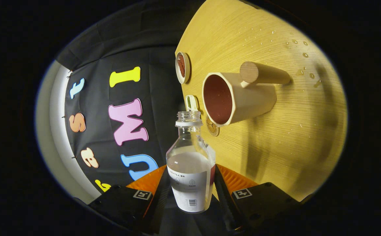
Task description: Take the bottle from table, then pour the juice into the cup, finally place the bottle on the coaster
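The desk (275,137), pale wood with a fine grain, appears rolled on its side because the tool is turned over, and it spreads from about 12 o'clock round to 5 o'clock of the bottle. Drops of liquid (303,55) speckle its surface near 1 o'clock, past the cup's handle, and a few smaller ones lie lower down toward 3 o'clock.

The bottle (190,164) comes next in size. It is clear, uncapped, with a white ring at the neck and a pale label low on its body, and it sits between the fingers (144,193) of the tool (190,191), which press on it from both sides, so the tool is closed around the bottle at label height. A whitish liquid fills the lower half, its surface lying level across the body just above the label. The open mouth points toward 12 o'clock, just short of the cup's rim.

The cup (239,98) stands on the desk at about 1 o'clock from the bottle's mouth, cream outside and dark red inside, its opening facing the bottle. A thick round wooden handle (262,73) sticks out from its side at the cup's 1 o'clock.

Smaller things lie along the desk's edge. A round coaster (182,67) with a pale rim and a reddish-brown centre sits at 11 o'clock of the cup, well apart from it. A small pale piece with a green patch (190,102) lies just beyond the bottle's mouth. A small round gold disc (212,127) lies beneath the cup's rim, at 2 o'clock of the bottle's neck.
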Tool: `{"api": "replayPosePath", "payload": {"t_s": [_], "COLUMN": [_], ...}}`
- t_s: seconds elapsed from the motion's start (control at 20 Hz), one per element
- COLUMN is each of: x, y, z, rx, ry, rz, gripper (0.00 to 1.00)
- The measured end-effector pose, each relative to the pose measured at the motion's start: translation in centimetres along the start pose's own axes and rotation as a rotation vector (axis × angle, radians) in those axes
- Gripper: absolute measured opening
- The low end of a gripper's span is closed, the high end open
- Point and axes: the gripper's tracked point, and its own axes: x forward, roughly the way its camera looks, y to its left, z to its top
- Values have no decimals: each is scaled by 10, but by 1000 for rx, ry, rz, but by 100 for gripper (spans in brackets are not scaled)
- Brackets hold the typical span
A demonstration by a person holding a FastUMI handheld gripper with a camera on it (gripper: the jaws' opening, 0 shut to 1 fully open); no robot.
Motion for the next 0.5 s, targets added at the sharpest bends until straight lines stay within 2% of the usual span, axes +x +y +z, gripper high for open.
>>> {"api": "replayPosePath", "payload": {"t_s": [0.5], "x": [1], "y": [4], "z": [0], "rx": [88], "ry": [-17], "rz": [19], "gripper": [75]}}
